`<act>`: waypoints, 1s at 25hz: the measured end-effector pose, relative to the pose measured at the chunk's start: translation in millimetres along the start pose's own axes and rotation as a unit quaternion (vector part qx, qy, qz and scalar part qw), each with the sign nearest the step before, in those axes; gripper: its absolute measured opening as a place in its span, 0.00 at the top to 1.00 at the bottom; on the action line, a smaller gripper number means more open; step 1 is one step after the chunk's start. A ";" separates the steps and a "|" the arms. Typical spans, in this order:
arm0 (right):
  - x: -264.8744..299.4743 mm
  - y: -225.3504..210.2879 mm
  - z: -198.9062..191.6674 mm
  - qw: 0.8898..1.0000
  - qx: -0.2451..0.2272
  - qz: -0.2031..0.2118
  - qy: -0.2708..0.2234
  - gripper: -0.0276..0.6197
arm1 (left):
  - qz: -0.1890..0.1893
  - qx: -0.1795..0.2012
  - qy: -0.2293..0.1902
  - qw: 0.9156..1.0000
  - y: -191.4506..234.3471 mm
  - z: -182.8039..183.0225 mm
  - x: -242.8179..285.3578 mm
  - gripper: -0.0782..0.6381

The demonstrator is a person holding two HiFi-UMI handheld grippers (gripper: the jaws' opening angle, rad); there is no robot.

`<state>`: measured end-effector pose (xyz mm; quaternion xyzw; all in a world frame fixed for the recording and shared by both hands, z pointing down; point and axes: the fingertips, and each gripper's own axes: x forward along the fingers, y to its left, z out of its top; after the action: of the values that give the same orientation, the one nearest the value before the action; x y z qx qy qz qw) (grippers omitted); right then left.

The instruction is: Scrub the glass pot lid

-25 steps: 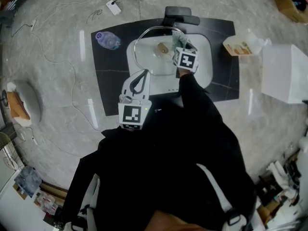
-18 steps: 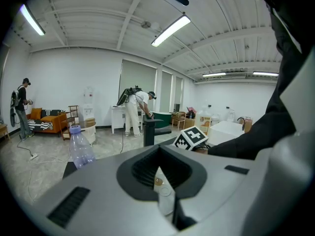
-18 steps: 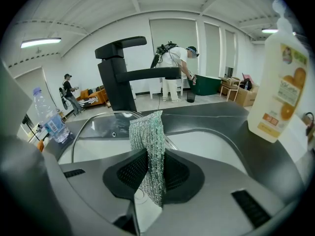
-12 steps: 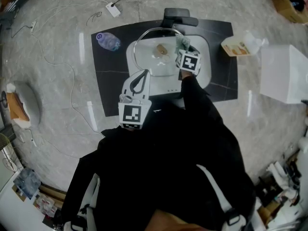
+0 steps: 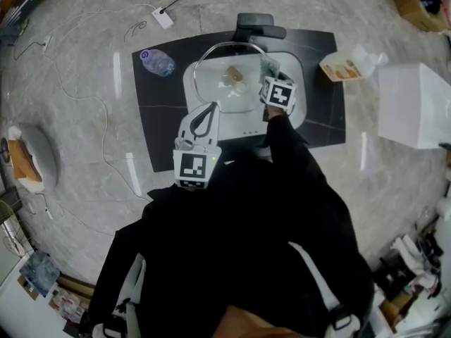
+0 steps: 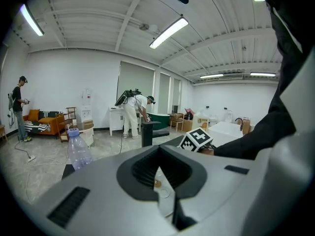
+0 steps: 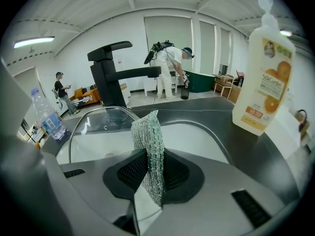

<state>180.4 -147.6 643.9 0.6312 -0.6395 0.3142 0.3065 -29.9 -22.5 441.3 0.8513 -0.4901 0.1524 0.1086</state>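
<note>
- While the right gripper hangs over the right side of the white sink, its fingers are clamped on a silvery-green scouring pad, which stands up out of them on edge.
- From the head view, the pad sits just at the right rim of the glass pot lid; I cannot tell whether the two touch.
- That lid lies inside the sink, in front of the black faucet. Its metal rim rises in an arc toward the faucet in the right gripper view, so it sits tilted, not flat.
- Its knob shows near the middle of the glass.
- At the lid's near edge, the left gripper has its fingers drawn together to a thin slit, and the knob shows through that slit in its own view. Whether the rim is nipped between them I cannot tell.
- On the black counter, a clear water bottle lies to the left of the sink.
- A bottle of orange dish soap stands to the right of the sink.
</note>
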 end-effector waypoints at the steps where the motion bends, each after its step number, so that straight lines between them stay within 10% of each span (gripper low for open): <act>1: -1.2 0.0 -1.5 1.000 0.002 0.002 0.001 0.85 | -0.001 0.000 0.000 1.000 -0.1 0.2 -0.4 0.89; 25: -22.0 131.9 -13.4 0.989 -0.023 0.146 -0.007 0.85 | 0.037 -0.017 -0.002 0.999 28.0 -13.0 -25.6 0.89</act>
<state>48.8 -122.7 632.9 0.5260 -0.7343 0.3360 0.2670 -68.3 -11.6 445.1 0.8308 -0.5243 0.1460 0.1166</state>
